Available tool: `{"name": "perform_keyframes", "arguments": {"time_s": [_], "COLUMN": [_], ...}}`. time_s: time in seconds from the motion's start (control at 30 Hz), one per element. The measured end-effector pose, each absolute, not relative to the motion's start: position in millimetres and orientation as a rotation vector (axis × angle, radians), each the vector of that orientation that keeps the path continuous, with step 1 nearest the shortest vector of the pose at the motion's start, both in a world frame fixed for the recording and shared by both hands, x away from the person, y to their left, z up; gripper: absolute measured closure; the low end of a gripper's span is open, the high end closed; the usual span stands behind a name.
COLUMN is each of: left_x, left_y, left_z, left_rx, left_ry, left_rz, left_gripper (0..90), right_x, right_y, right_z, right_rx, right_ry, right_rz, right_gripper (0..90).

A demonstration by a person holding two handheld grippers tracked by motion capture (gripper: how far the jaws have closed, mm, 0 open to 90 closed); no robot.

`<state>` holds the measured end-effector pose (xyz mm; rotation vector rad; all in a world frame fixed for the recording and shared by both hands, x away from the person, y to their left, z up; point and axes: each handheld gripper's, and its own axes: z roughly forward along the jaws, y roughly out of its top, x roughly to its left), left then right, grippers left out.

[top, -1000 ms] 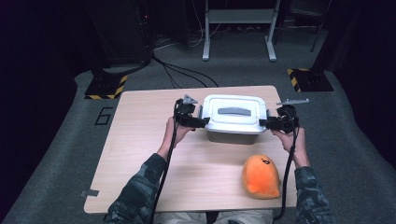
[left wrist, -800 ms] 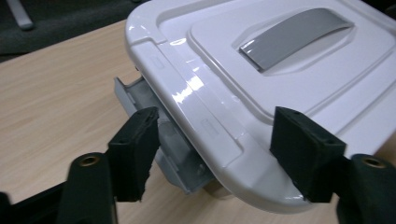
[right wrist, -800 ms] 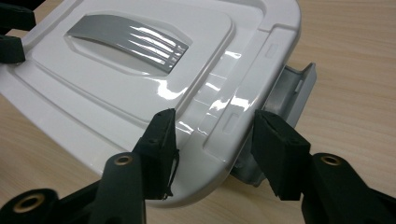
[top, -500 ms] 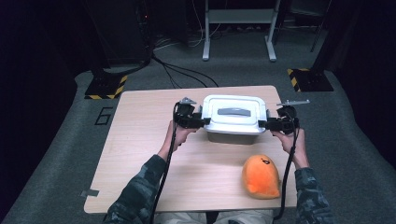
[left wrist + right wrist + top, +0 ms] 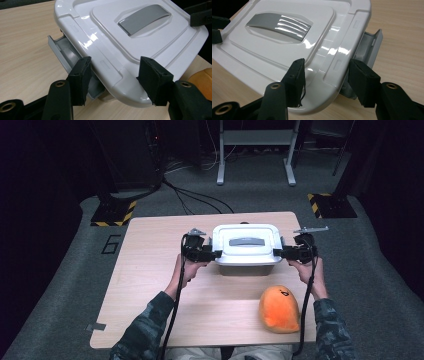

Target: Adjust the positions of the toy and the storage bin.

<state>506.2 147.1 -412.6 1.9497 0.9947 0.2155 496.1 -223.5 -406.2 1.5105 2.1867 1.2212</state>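
A white box (image 5: 246,251) with a white lid (image 5: 125,37) and a grey handle inset stands at the table's far middle. My left gripper (image 5: 214,254) is at its left end. Its jaws have just been closing, and its pads (image 5: 80,75) now clamp the lid's rim beside a flipped-out grey latch (image 5: 62,50). At the right end, my right gripper (image 5: 276,253) has just been opening a little. The lid (image 5: 287,42) rim is still between its pads (image 5: 362,82), next to the other grey latch (image 5: 370,47).
An orange plush toy (image 5: 279,309) lies on the wooden table (image 5: 150,270) near the front right, close to the person's right forearm. Cables trail from both grippers toward the front edge. Dark stands and floor cables lie beyond the table.
The left gripper's jaws have narrowed onto the box's left end. Both hands stay almost where they were, and the box and the toy have not moved.
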Motion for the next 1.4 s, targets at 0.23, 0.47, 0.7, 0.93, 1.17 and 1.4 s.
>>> {"name": "perform_keyframes", "arguments": {"time_s": [0.23,0.47,0.7,0.93,1.17,1.4], "left_x": [506,514,526,540,551,557], "left_y": [145,139,126,107,88,76], "left_z": [-411,-402,-394,-391,-392,-396], "left_rx": [1.978,2.018,2.023,2.052,2.08,2.119], "left_ry": [0.952,0.864,0.772,0.703,0.65,0.599], "left_rz": [0.28,0.367,0.375,0.361,0.354,0.362], "left_gripper": [39.9,19.5,14.3,15.2,20.9,35.5], "right_x": [495,479,453,430,414,406], "right_y": [-221,-242,-266,-288,-303,-304], "right_z": [-404,-395,-403,-432,-470,-494], "right_rx": [1.491,1.463,1.419,1.45,1.52,1.531], "right_ry": [2.188,2.127,2.084,2.064,2.058,2.057], "right_rz": [1.187,1.181,1.134,1.12,1.115,1.079], "right_gripper": [32.2,14.7,10.1,10.1,10.6,10.7]}}
